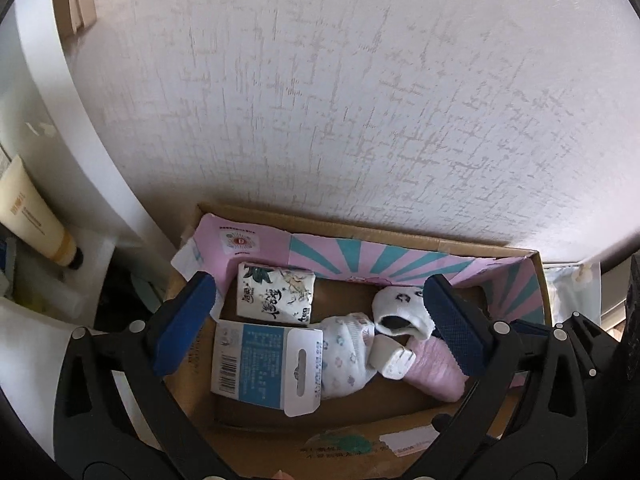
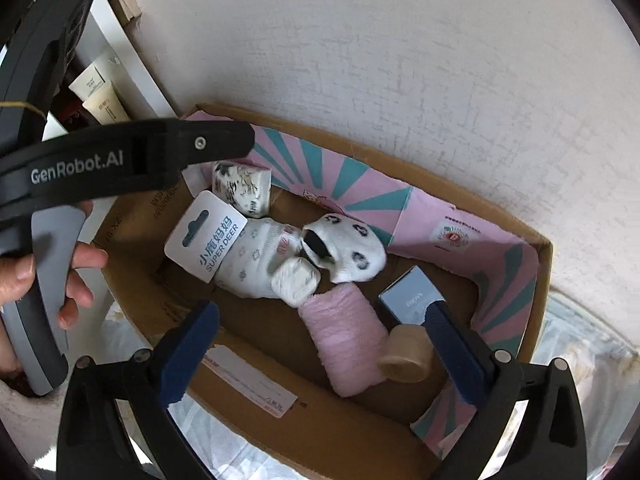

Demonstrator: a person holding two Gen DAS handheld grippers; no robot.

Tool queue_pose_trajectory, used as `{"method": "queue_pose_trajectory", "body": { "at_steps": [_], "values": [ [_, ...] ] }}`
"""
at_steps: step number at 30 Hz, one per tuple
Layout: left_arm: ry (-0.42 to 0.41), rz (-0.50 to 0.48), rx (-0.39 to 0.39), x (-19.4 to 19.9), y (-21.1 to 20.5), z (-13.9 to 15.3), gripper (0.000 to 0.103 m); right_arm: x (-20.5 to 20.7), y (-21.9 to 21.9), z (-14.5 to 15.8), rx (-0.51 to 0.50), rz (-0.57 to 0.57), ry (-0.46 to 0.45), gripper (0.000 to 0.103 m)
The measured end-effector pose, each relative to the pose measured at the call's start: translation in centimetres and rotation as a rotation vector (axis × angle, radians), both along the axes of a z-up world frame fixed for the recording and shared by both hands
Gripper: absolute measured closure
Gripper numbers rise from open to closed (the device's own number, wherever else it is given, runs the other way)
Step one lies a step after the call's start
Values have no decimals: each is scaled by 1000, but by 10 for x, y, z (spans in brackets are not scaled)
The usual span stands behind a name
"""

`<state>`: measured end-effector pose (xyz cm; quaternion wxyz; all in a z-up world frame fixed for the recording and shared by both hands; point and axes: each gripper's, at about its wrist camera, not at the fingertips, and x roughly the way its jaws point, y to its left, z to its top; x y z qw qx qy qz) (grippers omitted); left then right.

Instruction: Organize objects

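Jaws of both grippers wide, empty — tilted steeply over cardboard box (image 2: 472, 200).

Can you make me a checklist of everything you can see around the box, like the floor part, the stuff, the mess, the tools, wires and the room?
Surface: cardboard box against a white textured wall; pink and teal paper lines its back.
Job's things: in the box, tissue pack, blue carded packet, flowered sock, spotted sock, white charger plug, pink roll, beige roll, blue-grey box.
Clutter: cream tubes on a shelf left of the box.
Grippers: left tool open, empty; right tool open, empty; both over the box.
Cables: a thin brown cord by the left tool's handle.
Surroundings: white shelf unit, a hand on the left tool.
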<state>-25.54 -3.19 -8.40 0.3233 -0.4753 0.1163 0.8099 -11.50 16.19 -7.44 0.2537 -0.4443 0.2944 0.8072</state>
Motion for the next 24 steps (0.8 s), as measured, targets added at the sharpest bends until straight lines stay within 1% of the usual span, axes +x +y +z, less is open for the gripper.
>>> {"method": "queue_pose_trajectory", "body": {
  "at_steps": [5,10,13,15,16,17,19,21,24],
  "values": [
    [7,1,2,17,3,12,0,7,-1,2,-4,-32,5,0],
    [16,-15,1,24,-2,15,0,17,-3,8,6,-70,16,0],
    [22,-30,9,31,-4,24,0,27,-6,13,11,-96,24,0],
    [28,-46,18,40,-5,37,0,35,-9,20,21,-116,29,0],
    [35,-53,26,47,-4,50,0,40,-11,25,23,-123,35,0],
    [38,-59,33,51,-2,56,0,44,-12,30,25,-129,39,0],
    [44,-76,53,61,0,71,0,55,-16,43,49,-152,42,0],
    [49,-95,64,70,1,83,0,73,-19,62,77,-190,61,0],
    [59,-128,79,92,1,113,0,102,-22,92,92,-267,98,0]
  ]
}}
